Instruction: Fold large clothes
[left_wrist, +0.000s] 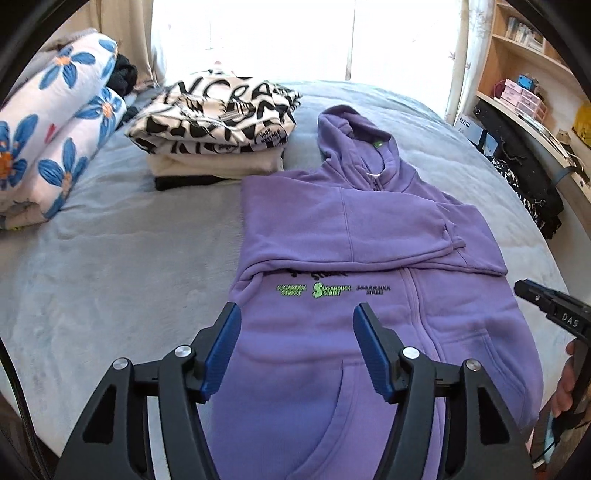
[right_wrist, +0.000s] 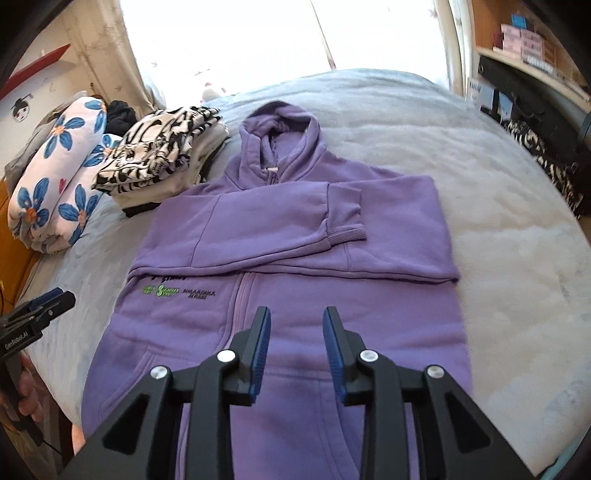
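Sleeves lie folded across the purple hoodie (left_wrist: 332, 229); our left gripper (left_wrist: 295, 325) and right gripper (right_wrist: 297, 325) hover wide, empty. Next we probably lift the hem.

The hoodie (right_wrist: 295, 236) lies on the bed (right_wrist: 498, 221), stacked clothes (right_wrist: 162, 155) at its left.

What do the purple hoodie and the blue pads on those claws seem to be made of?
The purple hoodie looks like thick matte cotton-type fleece: soft folds, ribbed knit cuff, fuzzy hood lining. The blue pads look like ribbed rubber or soft plastic, faintly shiny, set on black, probably plastic, fingers; the exact material is unclear.
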